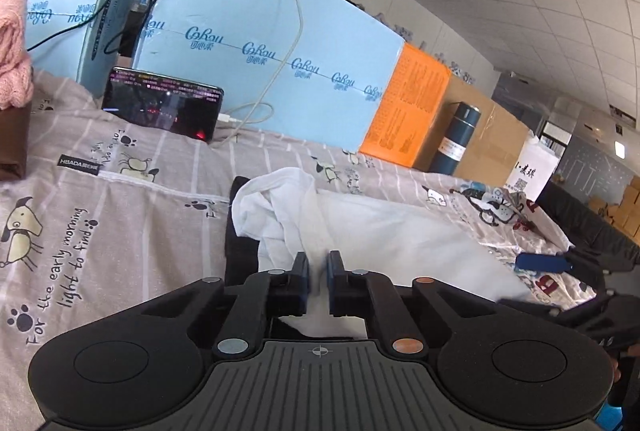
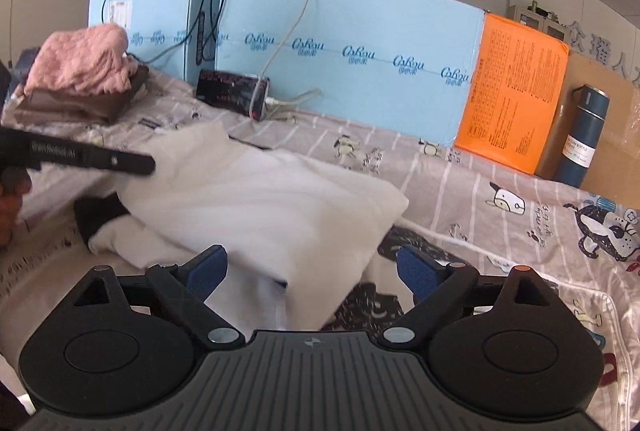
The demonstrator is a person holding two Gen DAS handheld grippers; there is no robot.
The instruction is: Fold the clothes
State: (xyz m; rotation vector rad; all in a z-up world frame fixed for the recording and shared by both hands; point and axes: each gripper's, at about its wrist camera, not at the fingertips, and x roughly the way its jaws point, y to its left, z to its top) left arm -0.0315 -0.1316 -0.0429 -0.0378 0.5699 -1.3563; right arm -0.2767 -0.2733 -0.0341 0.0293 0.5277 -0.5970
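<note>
A: Near field, left gripper (image 1: 318, 267)?
B: Pressed together on a fold of the white garment (image 1: 384, 231), cloth visible between the blue pads.

A: Right gripper (image 2: 312, 267)?
B: Spread wide over the garment's near edge, holding nothing; cannot tell whether touching.

A: Garment location?
B: Bunched mid-bedsheet (image 1: 120, 211), open sheet on either side.

A: Far edge?
B: Phone (image 1: 162, 103) leaning on blue boxes (image 1: 248, 43); orange box (image 2: 516, 91), teal flask (image 2: 584, 135) beside; pink knit (image 2: 84, 59) stacked left.
</note>
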